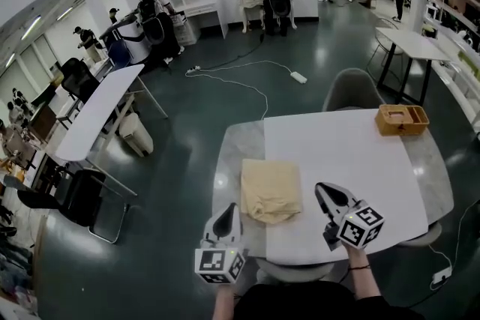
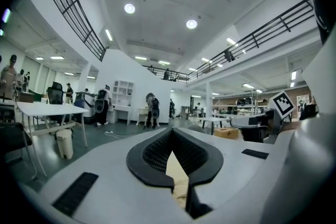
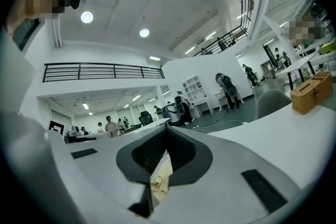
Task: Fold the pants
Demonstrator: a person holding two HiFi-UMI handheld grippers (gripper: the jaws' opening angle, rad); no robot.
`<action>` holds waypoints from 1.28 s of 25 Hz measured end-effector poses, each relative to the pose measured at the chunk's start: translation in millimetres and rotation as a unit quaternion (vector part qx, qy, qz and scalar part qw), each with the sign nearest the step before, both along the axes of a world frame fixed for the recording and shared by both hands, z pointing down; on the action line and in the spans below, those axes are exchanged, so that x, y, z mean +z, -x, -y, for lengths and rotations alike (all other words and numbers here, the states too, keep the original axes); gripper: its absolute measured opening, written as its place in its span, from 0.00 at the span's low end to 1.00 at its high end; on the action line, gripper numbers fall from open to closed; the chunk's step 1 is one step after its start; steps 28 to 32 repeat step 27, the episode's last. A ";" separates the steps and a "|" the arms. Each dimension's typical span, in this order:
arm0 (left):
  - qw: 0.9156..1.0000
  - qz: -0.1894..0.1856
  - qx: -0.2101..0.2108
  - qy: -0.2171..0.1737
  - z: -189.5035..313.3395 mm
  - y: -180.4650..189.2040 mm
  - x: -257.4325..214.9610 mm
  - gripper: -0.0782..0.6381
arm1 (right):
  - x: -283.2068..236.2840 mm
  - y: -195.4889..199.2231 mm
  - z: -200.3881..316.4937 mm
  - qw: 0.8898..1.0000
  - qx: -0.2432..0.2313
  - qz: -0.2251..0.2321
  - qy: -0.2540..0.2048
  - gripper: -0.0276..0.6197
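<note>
- The hall is lit brightly and evenly from above by round ceiling lights (image 2: 129, 8) and strip lamps (image 3: 155, 59).
- Pale reflections are carried by the glossy dark floor (image 1: 300, 34) in the upper half of the head view.
- The white table (image 1: 337, 161) is rendered nearly blown out; only faint, soft shadows are cast on it.
- Straight lines are bowed by the wide lenses, as seen in the railing (image 2: 68, 8) at the upper left.
- The corners of both gripper views are cut off in black.
- The left gripper (image 2: 171, 131) and right gripper (image 3: 167, 127) are shown soft near the lower edges.
</note>
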State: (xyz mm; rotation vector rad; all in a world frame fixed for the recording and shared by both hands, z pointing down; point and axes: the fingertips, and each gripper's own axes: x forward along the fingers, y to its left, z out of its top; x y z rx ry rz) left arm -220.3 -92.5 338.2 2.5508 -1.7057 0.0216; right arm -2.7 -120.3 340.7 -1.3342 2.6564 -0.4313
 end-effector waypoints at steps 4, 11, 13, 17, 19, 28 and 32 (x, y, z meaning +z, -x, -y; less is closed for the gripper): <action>1.000 0.001 -0.011 -0.010 -5.6 3.0 -5.9 0.13 | -0.7 -8.6 -6.4 1.000 0.009 -0.004 -0.004 0.06; 0.999 0.003 -0.026 -0.019 -14.3 8.6 -11.7 0.13 | -6.1 -17.0 -13.2 1.000 0.019 -0.013 -0.018 0.06; 0.999 0.003 -0.029 -0.020 -15.5 10.1 -11.4 0.13 | -6.1 -16.9 -13.8 1.000 0.018 -0.016 -0.020 0.06; 0.999 0.004 -0.032 -0.019 -18.9 7.8 -9.3 0.13 | -4.8 -20.5 -16.2 0.999 0.018 -0.019 -0.023 0.06; 0.999 0.005 -0.034 -0.019 -21.0 8.9 -9.9 0.13 | -5.9 -20.0 -17.9 0.999 0.018 -0.021 -0.024 0.06; 0.999 0.005 -0.038 -0.020 -25.0 15.1 -10.7 0.13 | -8.5 -17.3 -21.1 0.999 0.023 -0.028 -0.032 0.06; 0.999 0.005 -0.038 -0.020 -25.0 15.1 -10.7 0.13 | -8.5 -17.3 -21.1 0.999 0.023 -0.028 -0.032 0.06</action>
